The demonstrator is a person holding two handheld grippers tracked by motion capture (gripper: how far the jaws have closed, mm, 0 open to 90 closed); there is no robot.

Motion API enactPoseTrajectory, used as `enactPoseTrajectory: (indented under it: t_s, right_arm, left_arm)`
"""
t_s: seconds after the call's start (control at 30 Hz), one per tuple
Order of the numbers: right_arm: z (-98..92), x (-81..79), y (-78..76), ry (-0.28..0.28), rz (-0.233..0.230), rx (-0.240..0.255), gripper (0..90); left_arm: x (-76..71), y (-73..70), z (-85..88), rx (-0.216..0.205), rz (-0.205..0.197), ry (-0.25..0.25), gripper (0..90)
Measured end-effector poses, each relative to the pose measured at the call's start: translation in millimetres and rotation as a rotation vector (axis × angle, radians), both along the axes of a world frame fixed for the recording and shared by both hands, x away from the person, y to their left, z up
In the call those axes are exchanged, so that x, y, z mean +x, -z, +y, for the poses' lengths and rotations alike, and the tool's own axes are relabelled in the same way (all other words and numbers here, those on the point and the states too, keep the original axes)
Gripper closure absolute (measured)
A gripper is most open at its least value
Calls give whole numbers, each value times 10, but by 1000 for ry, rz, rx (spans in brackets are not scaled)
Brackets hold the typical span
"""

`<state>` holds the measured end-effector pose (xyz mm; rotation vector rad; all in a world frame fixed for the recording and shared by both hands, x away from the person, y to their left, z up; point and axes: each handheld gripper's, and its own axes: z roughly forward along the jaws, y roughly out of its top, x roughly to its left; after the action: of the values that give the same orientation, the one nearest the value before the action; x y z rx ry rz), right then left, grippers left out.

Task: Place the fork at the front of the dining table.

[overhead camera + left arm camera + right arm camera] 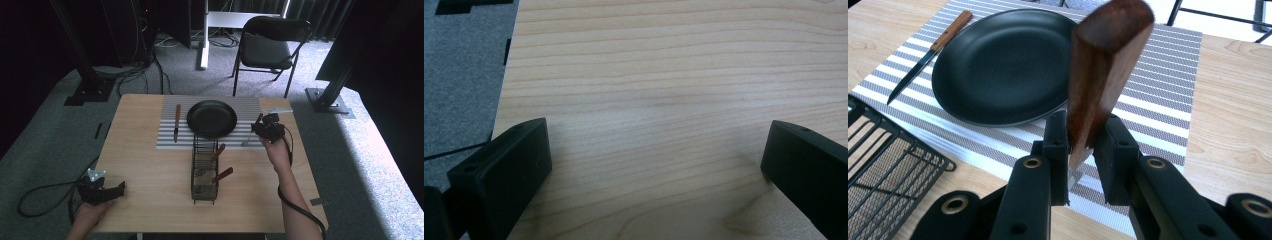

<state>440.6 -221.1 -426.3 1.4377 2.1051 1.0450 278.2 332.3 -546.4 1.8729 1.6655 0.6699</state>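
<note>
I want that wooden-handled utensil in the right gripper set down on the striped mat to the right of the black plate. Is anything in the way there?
Nothing visible is. The right gripper holds the wooden-handled utensil over the striped placemat, and the strip right of the round black plate lies bare. The black wire basket sits off to the side.

A black folding chair [270, 45] stands on the grey carpet [350, 150] beyond the far edge of the wooden tabletop [150, 165]. Left of the chair rises a white desk leg [204, 45]. A dark slanted post meets the floor on each side, one on a black base [89, 92], one on a grey plate [330, 102]. Loose cables [135, 72] lie near the left post. Black tape strips [98, 130] mark the carpet beside the tabletop's left edge.
</note>
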Motion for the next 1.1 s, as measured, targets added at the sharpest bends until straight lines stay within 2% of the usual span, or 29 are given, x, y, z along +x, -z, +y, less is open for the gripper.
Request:
enactPoseTrajectory:
  t_s: [0.17,0.2,0.27,0.3,0.4,0.6,0.77,0.93,1.0,1.1]
  right_arm:
    - [-8,59,6,-2,3,22,752]
    - [-10,89,55,13,22,37,733]
    - [-4,104,94,25,31,32,762]
    - [-8,116,146,46,22,41,763]
    - [-3,140,151,57,20,50,766]
    - [132,219,157,90,-17,26,773]
    - [156,274,205,148,-40,53,790]
    - [152,329,238,187,-42,72,799]
    - [186,357,262,186,-21,49,796]
    - [218,364,285,207,-28,41,799]
  left_arm:
    - [0,0,0,0,0,0,0]
    - [0,0,0,0,0,0,0]
    - [0,0,0,0,0,0,0]
    - [0,0,0,0,0,0,0]
    - [0,0,0,0,0,0,0]
    - [0,0,0,0,0,0,0]
    - [0,0,0,0,0,0,0]
    - [0,0,0,0,0,0,0]
    - [0,0,0,0,0,0,0]
    - [0,0,0,0,0,0,0]
